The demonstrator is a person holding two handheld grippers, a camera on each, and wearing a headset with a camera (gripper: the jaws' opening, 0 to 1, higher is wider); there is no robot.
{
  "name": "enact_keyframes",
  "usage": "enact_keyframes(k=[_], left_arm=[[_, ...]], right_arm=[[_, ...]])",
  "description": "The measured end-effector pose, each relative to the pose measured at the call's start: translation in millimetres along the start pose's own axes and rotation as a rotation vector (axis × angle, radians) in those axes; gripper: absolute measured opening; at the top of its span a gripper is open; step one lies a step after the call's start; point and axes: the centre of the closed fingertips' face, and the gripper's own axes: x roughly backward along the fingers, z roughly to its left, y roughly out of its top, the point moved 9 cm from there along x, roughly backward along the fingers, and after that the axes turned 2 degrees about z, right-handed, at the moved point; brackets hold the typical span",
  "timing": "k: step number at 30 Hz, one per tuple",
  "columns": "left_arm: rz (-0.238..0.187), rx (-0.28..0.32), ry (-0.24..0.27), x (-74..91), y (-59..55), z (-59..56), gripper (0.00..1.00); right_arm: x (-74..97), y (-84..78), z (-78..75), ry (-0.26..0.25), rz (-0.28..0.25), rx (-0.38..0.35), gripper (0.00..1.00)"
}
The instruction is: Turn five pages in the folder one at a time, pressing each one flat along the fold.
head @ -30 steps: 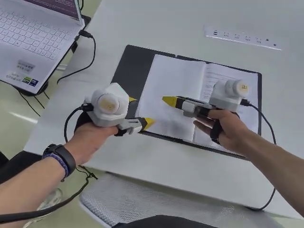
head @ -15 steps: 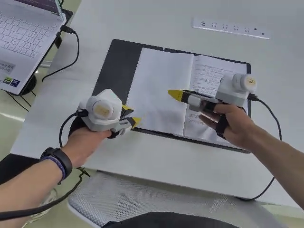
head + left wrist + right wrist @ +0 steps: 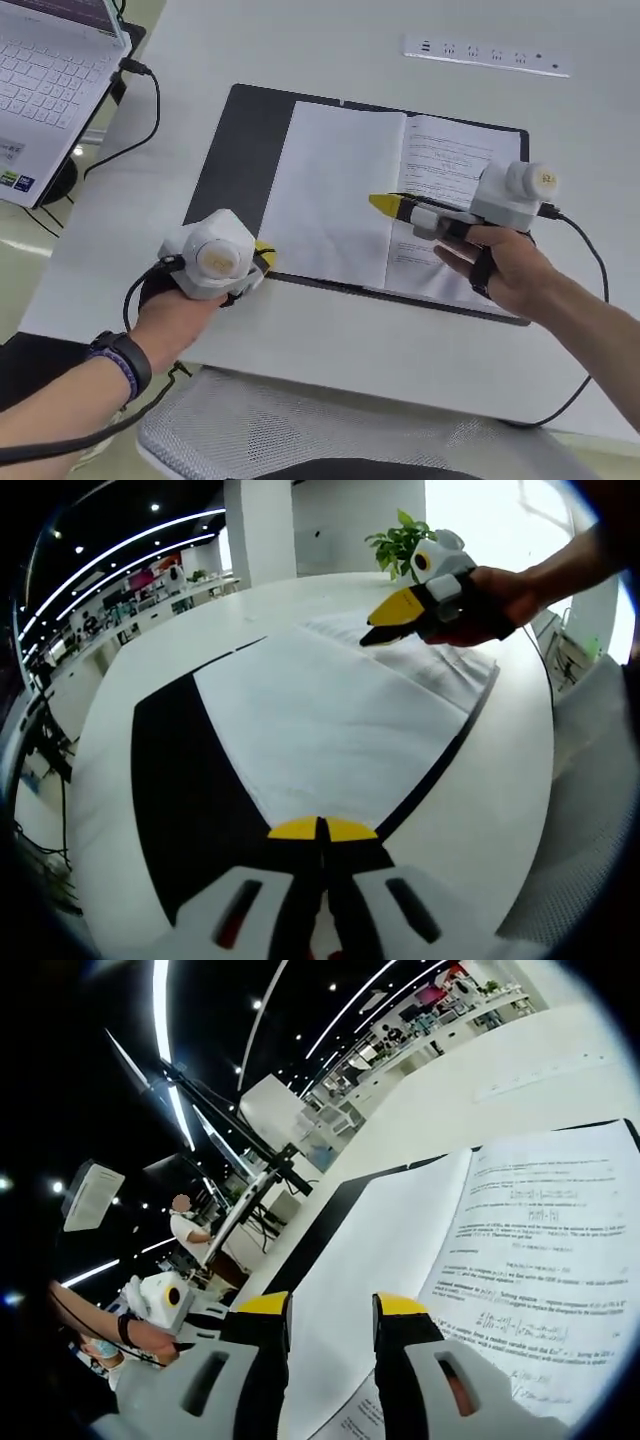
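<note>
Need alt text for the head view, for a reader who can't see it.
A black folder lies open on a white table, with the right hand-held gripper held over its fold. The left hand-held gripper is at the folder's near left edge; a laptop shows at upper left, a power strip at the top.

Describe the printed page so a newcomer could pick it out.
On the white table lies an open black folder. Its right-hand sheet, beneath the right gripper, is the printed page. Unlike the blank sheet left of the fold, it carries lines of text.
</note>
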Motion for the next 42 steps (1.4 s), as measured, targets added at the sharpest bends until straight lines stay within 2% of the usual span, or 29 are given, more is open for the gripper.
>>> enact_keyframes(k=[8,10,13,16,19,23,31,42], left_arm=[[0.004,0.019,-0.006,-2.4,0.3,2.9,0.0],[0.003,0.023,-0.008,-2.5,0.4,3.1,0.0],[0.002,0.03,-0.009,-3.1,-0.4,3.2,0.0],[0.004,0.038,-0.009,-4.1,-0.7,4.4,0.0],[0.003,0.047,-0.013,-4.5,-1.1,5.2,0.0],[0.003,0.058,-0.023,-5.2,-1.2,7.2,0.0],[0.004,0.065,-0.016,-6.2,-0.9,7.4,0.0],[0.004,0.071,-0.022,-6.8,-0.8,8.5,0.0]], right_arm=[[-1.9,14.1,-12.7,-0.011,-0.004,0.05,0.26],[-3.4,19.6,-17.2,-0.011,-0.03,0.046,0.24],[-7.3,26.3,-25.0,-0.028,-0.041,0.055,0.21],[-11.3,31.4,-32.7,-0.045,-0.044,0.065,0.15],[-13.6,34.9,-41.5,-0.056,-0.066,0.043,0.07],[-17.0,36.2,-56.3,-0.061,-0.068,0.028,0.02],[-21.2,29.2,-59.1,-0.058,-0.033,0.054,0.0],[-20.9,28.1,-60.4,-0.03,-0.042,0.082,0.0]])
